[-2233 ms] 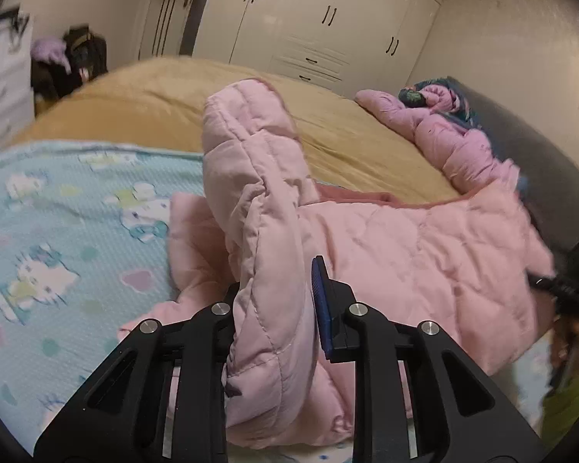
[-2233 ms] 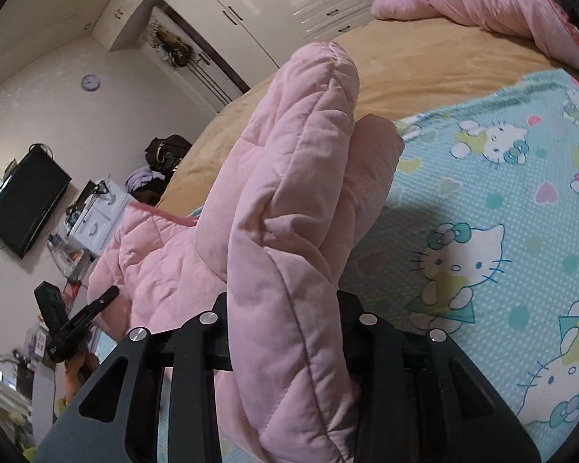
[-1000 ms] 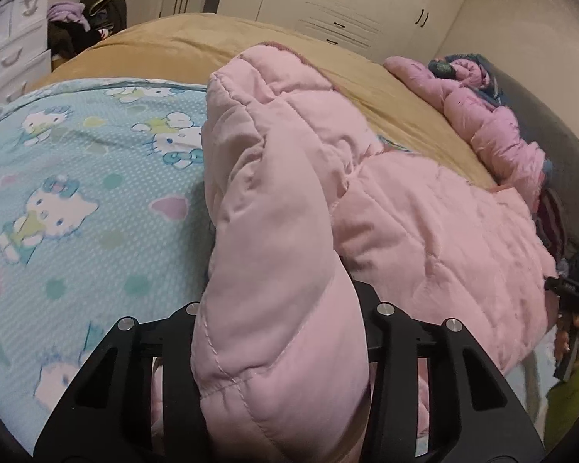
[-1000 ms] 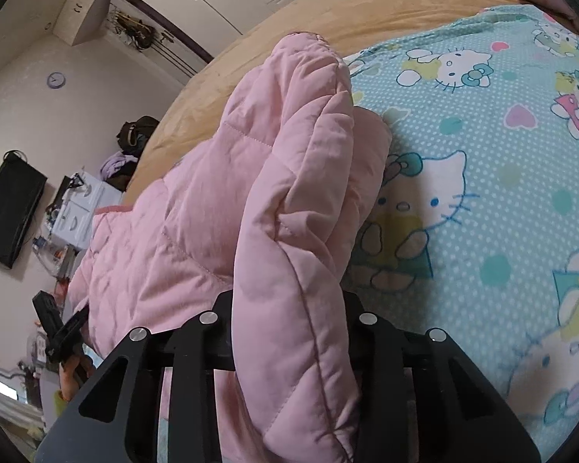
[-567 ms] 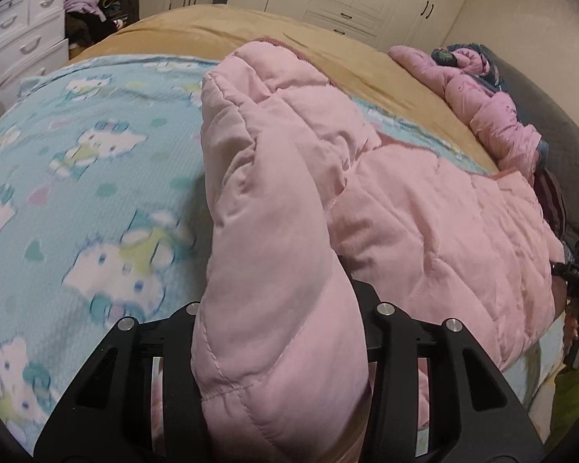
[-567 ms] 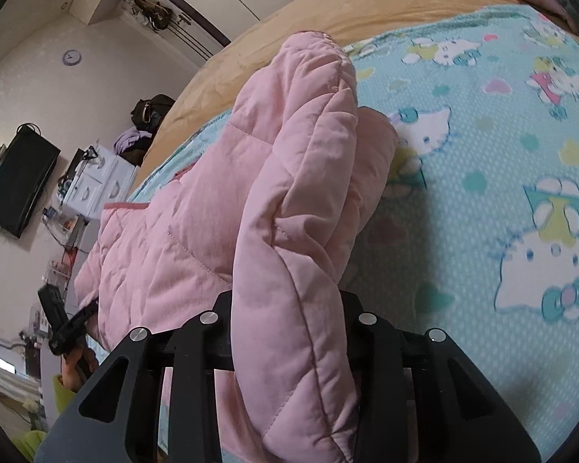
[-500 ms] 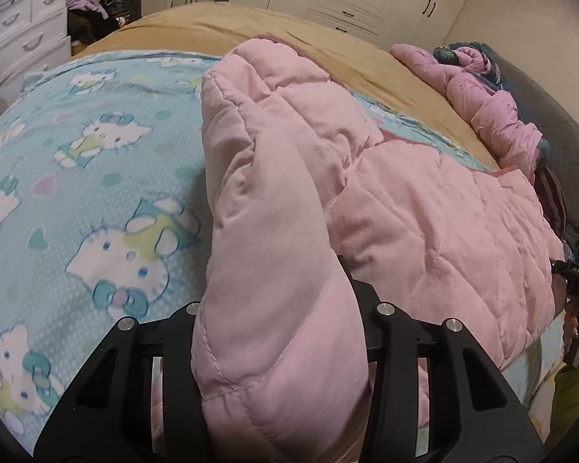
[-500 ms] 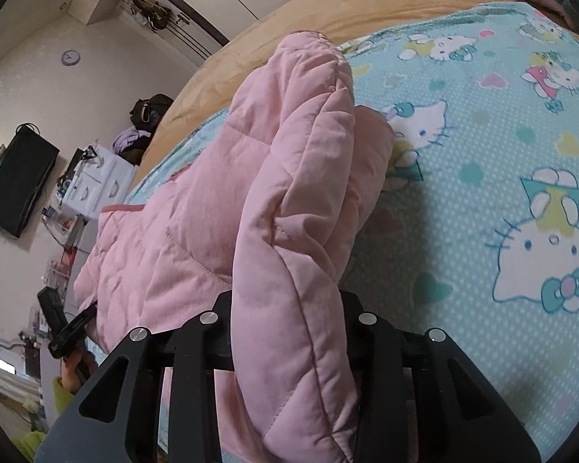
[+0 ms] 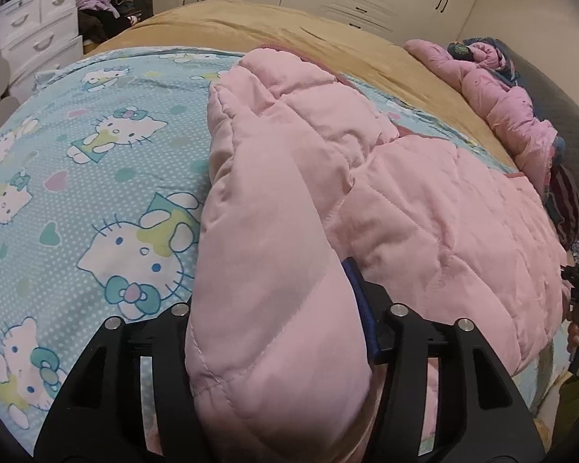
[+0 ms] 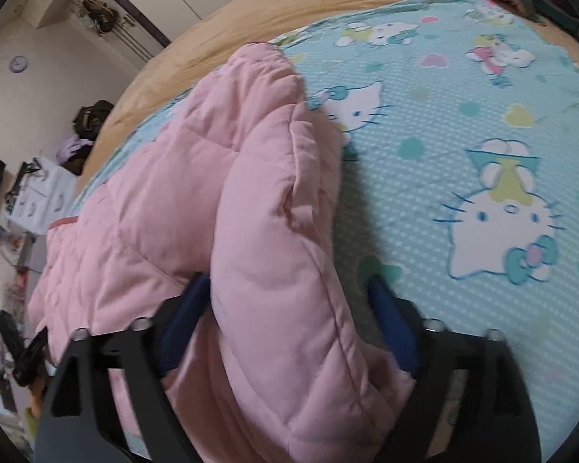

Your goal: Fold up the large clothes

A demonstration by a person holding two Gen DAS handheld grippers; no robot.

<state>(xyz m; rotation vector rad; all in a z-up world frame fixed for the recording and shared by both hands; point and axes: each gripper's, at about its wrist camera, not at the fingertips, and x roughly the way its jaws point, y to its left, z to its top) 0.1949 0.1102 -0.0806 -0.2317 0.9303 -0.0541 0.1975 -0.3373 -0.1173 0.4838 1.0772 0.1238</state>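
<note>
A pink quilted jacket [image 9: 424,212] lies spread on a blue cartoon-cat bed sheet [image 9: 96,154]. One thick fold of it rises between the fingers of my left gripper [image 9: 274,293], whose jaws are opening. The right blue pad [image 9: 357,301] shows at the fold's edge and the left pad is hidden by fabric. In the right wrist view another fold of the jacket [image 10: 270,212] lies between the fingers of my right gripper [image 10: 285,289]. Its jaws are opening too, and both blue pads [image 10: 390,316] stand apart from the fabric.
A tan blanket [image 9: 251,23] covers the far part of the bed. A second pink garment pile [image 9: 494,96] lies at the far right by a dark headboard. White drawers [image 9: 38,31] and a dark bag stand beyond the bed's left side, wardrobes behind.
Both grippers swung the folds over the sheet, then stopped. The jaws have widened: the right pads have come clear of the fold, and the left gripper's right pad now shows.
</note>
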